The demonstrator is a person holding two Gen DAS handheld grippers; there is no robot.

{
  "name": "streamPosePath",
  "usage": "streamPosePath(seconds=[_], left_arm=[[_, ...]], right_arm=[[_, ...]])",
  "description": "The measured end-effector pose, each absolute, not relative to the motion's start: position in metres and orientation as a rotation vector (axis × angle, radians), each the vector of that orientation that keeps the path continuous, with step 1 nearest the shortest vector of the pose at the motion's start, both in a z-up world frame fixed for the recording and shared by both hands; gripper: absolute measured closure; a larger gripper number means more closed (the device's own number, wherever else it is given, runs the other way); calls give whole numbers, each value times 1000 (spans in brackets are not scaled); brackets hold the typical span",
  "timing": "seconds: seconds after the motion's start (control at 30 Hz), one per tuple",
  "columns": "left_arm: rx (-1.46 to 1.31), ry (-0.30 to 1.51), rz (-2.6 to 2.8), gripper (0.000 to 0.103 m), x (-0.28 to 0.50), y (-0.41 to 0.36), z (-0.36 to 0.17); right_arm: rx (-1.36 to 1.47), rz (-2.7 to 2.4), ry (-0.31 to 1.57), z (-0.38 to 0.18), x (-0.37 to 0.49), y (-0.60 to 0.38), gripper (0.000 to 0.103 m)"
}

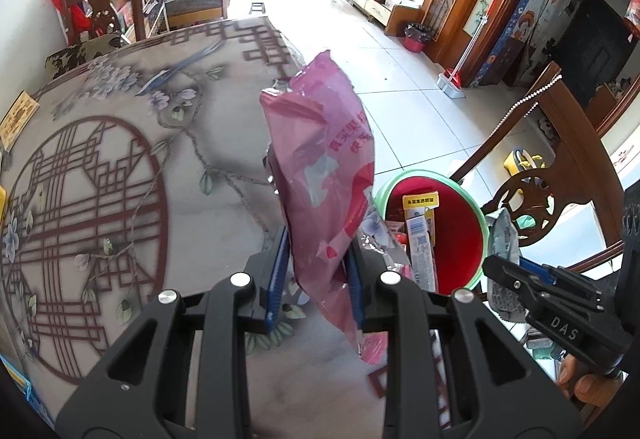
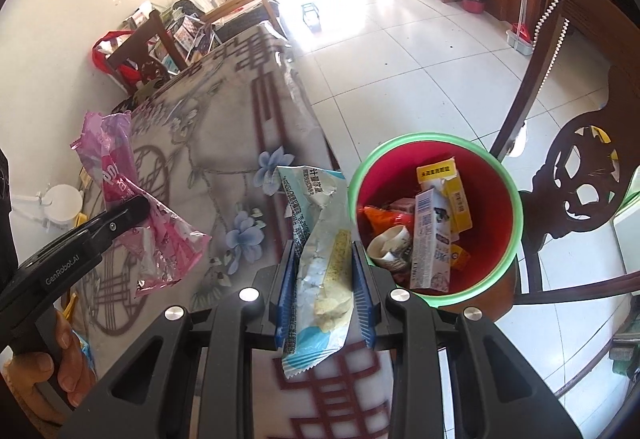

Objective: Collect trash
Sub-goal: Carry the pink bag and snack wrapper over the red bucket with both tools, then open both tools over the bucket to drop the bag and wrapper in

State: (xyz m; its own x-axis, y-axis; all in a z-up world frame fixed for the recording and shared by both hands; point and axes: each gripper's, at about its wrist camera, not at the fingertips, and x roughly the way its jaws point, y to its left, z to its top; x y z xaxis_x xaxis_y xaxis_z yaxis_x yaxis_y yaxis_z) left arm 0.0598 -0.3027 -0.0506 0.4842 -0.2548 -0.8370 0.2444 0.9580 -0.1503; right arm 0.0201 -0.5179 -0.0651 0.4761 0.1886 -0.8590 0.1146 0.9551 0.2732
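My left gripper is shut on a crumpled pink snack wrapper that stands up between its blue pads above the table. From the right wrist view the same pink wrapper hangs from the left gripper at the left. My right gripper is shut on a pale blue and white snack bag, just left of the bin. The bin, red inside with a green rim, sits beside the table edge and holds several cartons and wrappers. Its green rim also shows in the left wrist view, with the right gripper beside it.
The table wears a grey cloth with red lattice and flower prints. A carved dark wooden chair stands right beside the bin. Another chair with a red bag stands at the table's far end. White tiled floor lies beyond.
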Motion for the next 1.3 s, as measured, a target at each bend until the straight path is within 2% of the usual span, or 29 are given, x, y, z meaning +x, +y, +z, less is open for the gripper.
streamPosePath(seconds=[0.87, 0.93, 0.97, 1.1, 1.13, 1.17, 1.23, 1.3], left_arm=[[77, 1062, -385, 77, 90, -379, -68], [78, 1072, -396, 77, 93, -385, -71], [80, 1073, -404, 77, 94, -389, -72], [106, 1077, -454, 74, 100, -413, -76], [107, 1082, -487, 68, 101, -422, -77], [112, 1081, -511, 54, 101, -429, -77], [125, 1056, -533, 32, 100, -436, -74], [137, 1024, -558, 28, 95, -441, -69]], right_arm=[[365, -79, 1109, -99, 52, -602, 73], [364, -102, 1103, -101, 55, -607, 38], [369, -120, 1087, -100, 54, -611, 35], [375, -158, 1070, -98, 50, -621, 36], [376, -169, 1067, -97, 47, -623, 36], [378, -176, 1065, -96, 45, -626, 36], [381, -198, 1062, -95, 39, -630, 36], [386, -224, 1054, -91, 29, -632, 36]])
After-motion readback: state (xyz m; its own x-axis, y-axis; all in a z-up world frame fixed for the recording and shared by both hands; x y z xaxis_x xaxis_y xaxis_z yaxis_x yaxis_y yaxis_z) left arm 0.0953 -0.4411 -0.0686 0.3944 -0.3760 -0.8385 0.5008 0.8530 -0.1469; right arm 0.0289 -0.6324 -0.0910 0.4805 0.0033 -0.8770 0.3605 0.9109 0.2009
